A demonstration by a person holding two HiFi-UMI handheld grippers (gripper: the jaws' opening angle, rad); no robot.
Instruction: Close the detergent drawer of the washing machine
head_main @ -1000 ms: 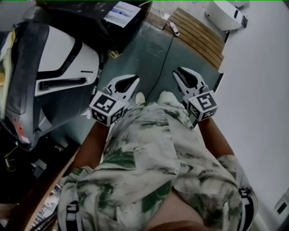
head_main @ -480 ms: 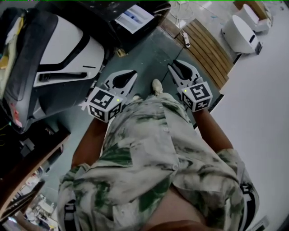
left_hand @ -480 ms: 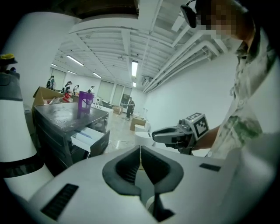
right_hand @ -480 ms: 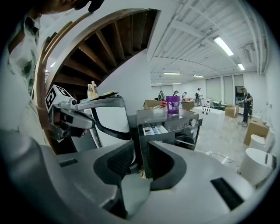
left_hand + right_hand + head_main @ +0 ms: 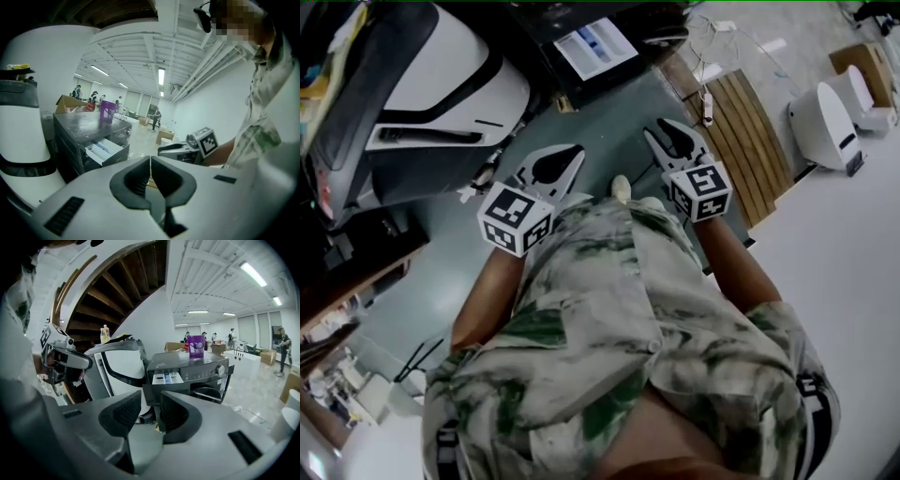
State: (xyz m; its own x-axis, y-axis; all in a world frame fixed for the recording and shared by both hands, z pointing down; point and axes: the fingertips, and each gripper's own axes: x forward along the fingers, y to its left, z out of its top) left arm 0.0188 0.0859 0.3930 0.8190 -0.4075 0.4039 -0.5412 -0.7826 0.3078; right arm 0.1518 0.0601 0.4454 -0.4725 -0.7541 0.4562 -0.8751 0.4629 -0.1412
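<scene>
While the detergent drawer (image 5: 168,378) stands pulled out well ahead, the left gripper (image 5: 150,159) pressed together, the right gripper (image 5: 151,398) just spread wider on nothing, approach is judged underway: the drawer front must be reached and pushed.

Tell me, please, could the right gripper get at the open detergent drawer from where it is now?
Probably not yet: the detergent drawer juts open from the washing machine, which stands some way ahead of the right gripper. Nothing blocks the way, and its jaws have just been opening, empty.
</scene>
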